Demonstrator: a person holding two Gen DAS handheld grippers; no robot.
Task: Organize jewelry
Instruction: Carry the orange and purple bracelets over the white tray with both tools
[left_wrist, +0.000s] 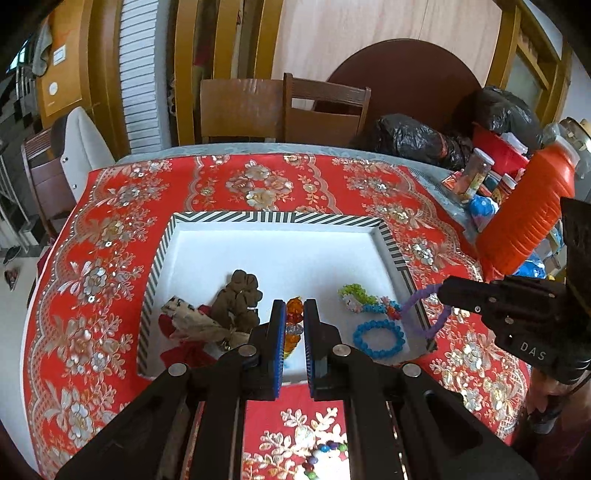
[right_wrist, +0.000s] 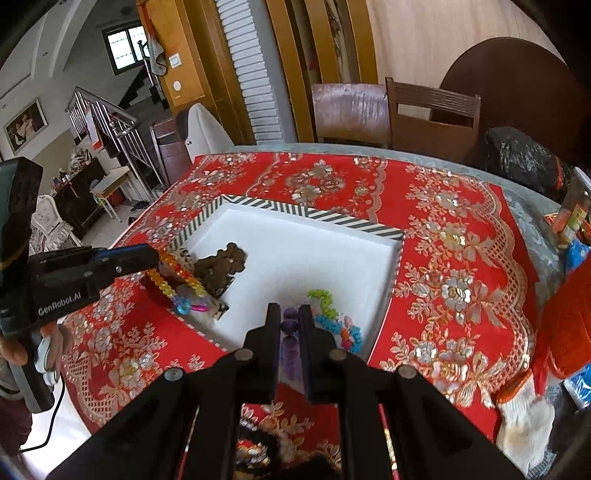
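Both grippers are hovering over the striped-rim tray (left_wrist: 280, 217), each carrying a piece to be laid inside. The left gripper (left_wrist: 294, 332) is pinching a multicoloured crystal-bead bracelet (left_wrist: 294, 321), its fingers nearly closed on the beads, so the strand is dangling over the tray's 6 o'clock edge, probably so it drops clear of the brown scrunchie (left_wrist: 240, 299) at 8 o'clock. The right gripper (right_wrist: 289, 325) is clamping a purple beaded bracelet (right_wrist: 290, 334) with narrow-set fingers above the tray's 4 o'clock corner. It is hanging beside the blue beaded bracelet (left_wrist: 378, 338) and the pastel beaded bracelet (left_wrist: 364, 301), seemingly to group the beaded pieces together.
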